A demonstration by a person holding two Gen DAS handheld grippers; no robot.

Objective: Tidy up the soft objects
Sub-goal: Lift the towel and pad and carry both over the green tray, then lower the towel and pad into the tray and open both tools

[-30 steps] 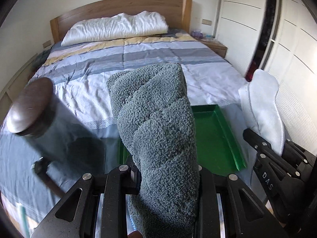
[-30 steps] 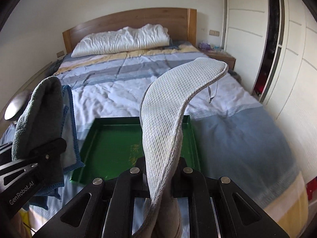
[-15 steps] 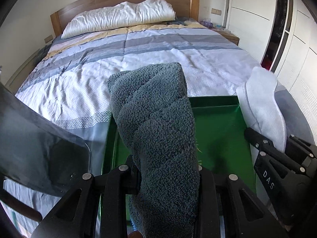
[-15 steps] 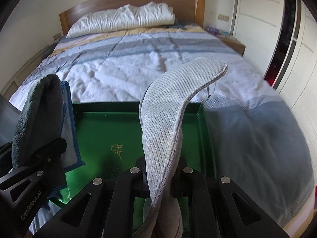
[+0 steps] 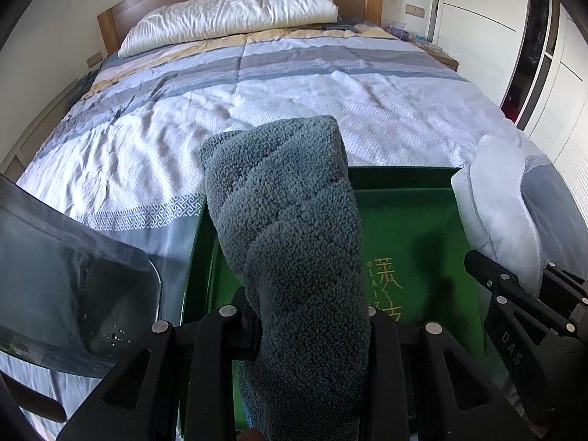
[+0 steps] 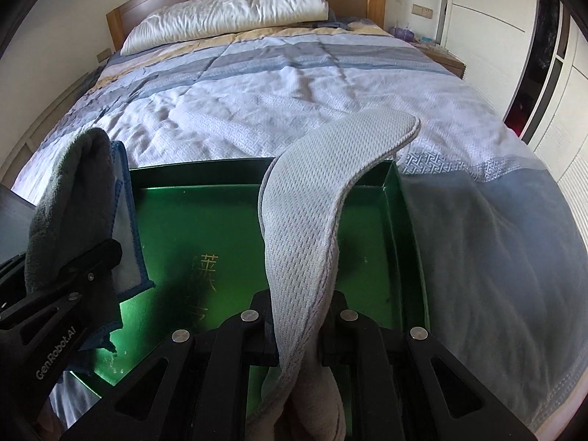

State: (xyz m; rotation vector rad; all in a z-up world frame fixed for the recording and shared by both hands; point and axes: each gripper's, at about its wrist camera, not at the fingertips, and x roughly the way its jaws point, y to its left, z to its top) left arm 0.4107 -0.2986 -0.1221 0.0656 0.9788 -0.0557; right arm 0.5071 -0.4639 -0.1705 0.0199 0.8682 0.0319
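Note:
My left gripper [image 5: 308,312] is shut on a folded dark grey-blue fluffy towel [image 5: 290,228] that stands up between its jaws, above the left part of a green tray [image 5: 415,242]. My right gripper [image 6: 297,312] is shut on a light grey mesh pad [image 6: 316,198] that curves up and to the right, above the same green tray [image 6: 205,228]. The tray lies on the bed's foot end and has gold characters on its floor. Each gripper shows in the other's view: the towel [image 6: 70,198] at left, the pad [image 5: 499,202] at right.
The bed [image 5: 294,84] has a striped blue, grey and white quilt, with a white pillow [image 5: 235,14] at the wooden headboard. A dark chair back [image 5: 70,279] stands at the left. White wardrobe doors [image 5: 551,66] line the right side. A nightstand [image 6: 441,55] sits beside the headboard.
Both grippers have moved forward and lower over the green tray, which now fills more of each view. The towel and the pad stay held.

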